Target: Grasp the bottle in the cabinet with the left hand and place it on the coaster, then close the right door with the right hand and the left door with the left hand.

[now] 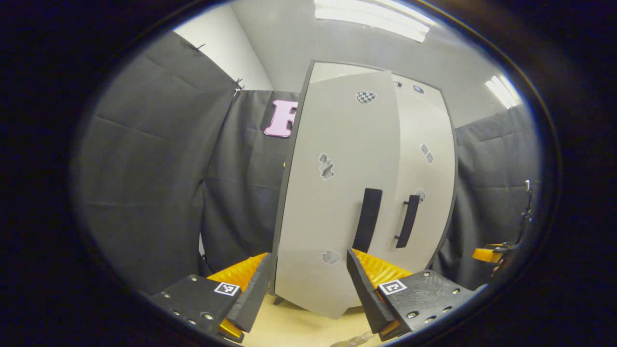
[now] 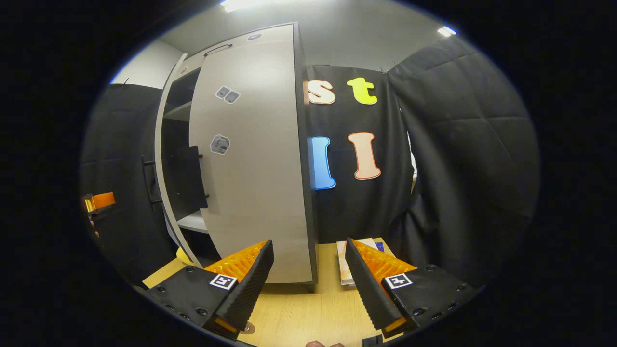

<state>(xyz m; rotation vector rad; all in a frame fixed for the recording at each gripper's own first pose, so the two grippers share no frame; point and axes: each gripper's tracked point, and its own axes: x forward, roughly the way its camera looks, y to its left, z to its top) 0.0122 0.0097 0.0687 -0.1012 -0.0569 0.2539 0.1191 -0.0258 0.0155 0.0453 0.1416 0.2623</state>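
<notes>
The grey cabinet's left door (image 1: 337,193) stands slightly ajar, its black handle (image 1: 367,219) close to the right door's handle (image 1: 407,221). My left gripper (image 1: 311,299) is open, low in front of that door, and whether it touches the door I cannot tell. A clear object (image 1: 352,341), possibly the bottle's top, peeks in at the bottom edge. In the right gripper view the right door (image 2: 255,168) is flush with the cabinet, and the left door's edge (image 2: 161,159) leaves a gap onto the shelves (image 2: 193,221). My right gripper (image 2: 308,284) is open over the wooden table (image 2: 299,308), apart from the cabinet.
Black cloth walls close in on both sides of the cabinet. A stack of flat books or papers (image 2: 352,265) lies on the table right of the cabinet. A yellow item (image 2: 183,255) sits by the cabinet's base. The other gripper (image 1: 491,253) shows far right.
</notes>
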